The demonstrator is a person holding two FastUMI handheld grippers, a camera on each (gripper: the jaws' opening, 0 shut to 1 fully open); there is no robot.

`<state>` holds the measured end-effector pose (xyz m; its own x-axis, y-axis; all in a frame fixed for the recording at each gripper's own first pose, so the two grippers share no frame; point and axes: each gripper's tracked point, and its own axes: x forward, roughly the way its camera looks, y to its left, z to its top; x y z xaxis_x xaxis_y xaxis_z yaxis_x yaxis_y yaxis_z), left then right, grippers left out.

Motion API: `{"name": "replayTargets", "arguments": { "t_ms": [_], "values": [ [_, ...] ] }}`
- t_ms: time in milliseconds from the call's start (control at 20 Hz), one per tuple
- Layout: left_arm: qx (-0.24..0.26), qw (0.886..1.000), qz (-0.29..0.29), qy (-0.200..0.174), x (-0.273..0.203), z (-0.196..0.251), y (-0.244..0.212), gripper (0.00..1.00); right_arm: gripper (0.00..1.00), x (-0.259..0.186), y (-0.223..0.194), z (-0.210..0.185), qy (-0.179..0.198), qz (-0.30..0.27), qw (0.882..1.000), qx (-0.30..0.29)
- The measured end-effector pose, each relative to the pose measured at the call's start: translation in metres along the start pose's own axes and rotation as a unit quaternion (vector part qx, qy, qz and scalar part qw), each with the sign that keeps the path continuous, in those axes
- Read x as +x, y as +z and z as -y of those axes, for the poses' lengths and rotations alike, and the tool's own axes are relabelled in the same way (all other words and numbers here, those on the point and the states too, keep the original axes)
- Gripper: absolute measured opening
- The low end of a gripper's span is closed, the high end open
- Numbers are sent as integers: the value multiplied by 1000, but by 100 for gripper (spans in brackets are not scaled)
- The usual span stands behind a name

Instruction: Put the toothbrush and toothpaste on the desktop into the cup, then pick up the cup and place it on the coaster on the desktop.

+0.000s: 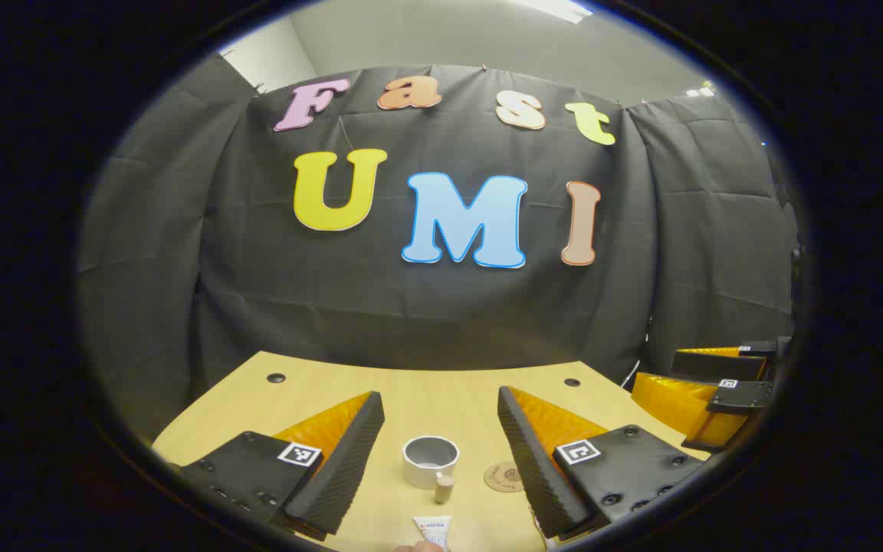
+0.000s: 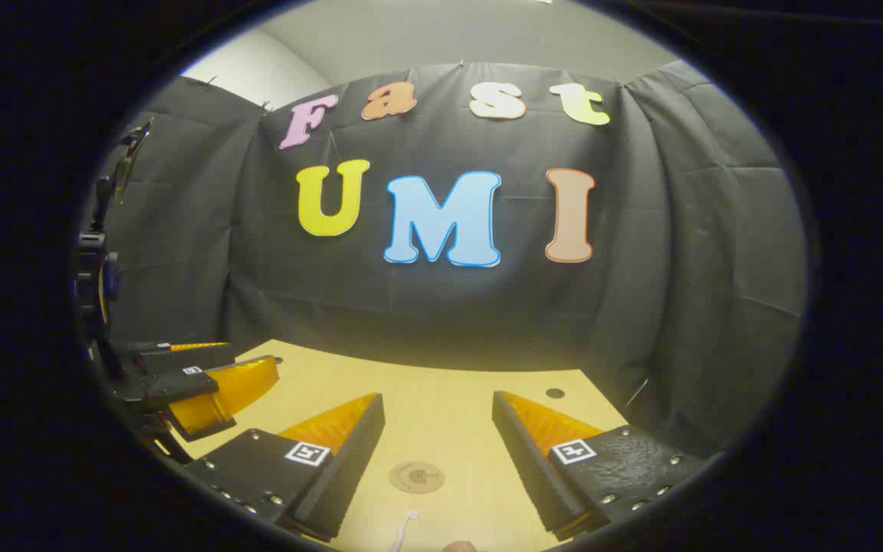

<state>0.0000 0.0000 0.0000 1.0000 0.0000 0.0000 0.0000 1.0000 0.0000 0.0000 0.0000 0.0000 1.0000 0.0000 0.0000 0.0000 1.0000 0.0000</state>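
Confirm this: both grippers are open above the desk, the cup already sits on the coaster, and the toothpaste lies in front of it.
Not quite. In the left gripper view the cup stands on the desk beside the coaster, not on it. The rest holds: left gripper and right gripper open, toothpaste in front.

White cup (image 1: 430, 461), tan coaster (image 1: 504, 476), wood-tone desk (image 1: 441, 399), prob. white toothbrush (image 2: 405, 529).

I saw the cup (image 1: 430, 461), a short white one, standing upright and open on the desk. The round brown coaster (image 1: 504, 476) lay flat just beside it, apart from it and bare. The toothpaste (image 1: 433, 529), a white tube with a tan cap, lay near the cup, cap toward it. The toothbrush (image 2: 403, 530) lay below the coaster, only its white head showing
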Motion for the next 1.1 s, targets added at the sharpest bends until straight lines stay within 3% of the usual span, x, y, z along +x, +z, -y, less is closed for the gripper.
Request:
{"name": "replayTargets", "arguments": {
  "t_ms": [200, 550, 600, 700, 950, 1100],
  "values": [
    [-3, 1000, 3, -1, 2, 1, 1, 93, 89, 0, 2, -2, 2, 0, 1000, 2],
    [-15, 1000, -18, 3, 4, -6, -13, 98, 89, 1, -4, -5, 8, -17, 999, 27],
    [-16, 1000, -19, 5, 4, -7, -14, 93, 89, 0, -4, -4, 7, -19, 999, 28],
    [-18, 1000, -24, 7, 5, -9, -18, 93, 89, 1, -8, -3, 3, -27, 999, 28],
    [-21, 996, -82, -4, 12, -4, -52, 98, 90, 6, -41, -5, -4, -89, 995, 38],
    [-17, 990, -139, -9, 16, -3, -84, 93, 90, 8, -72, -10, 3, -152, 987, 50]
  ]
}}
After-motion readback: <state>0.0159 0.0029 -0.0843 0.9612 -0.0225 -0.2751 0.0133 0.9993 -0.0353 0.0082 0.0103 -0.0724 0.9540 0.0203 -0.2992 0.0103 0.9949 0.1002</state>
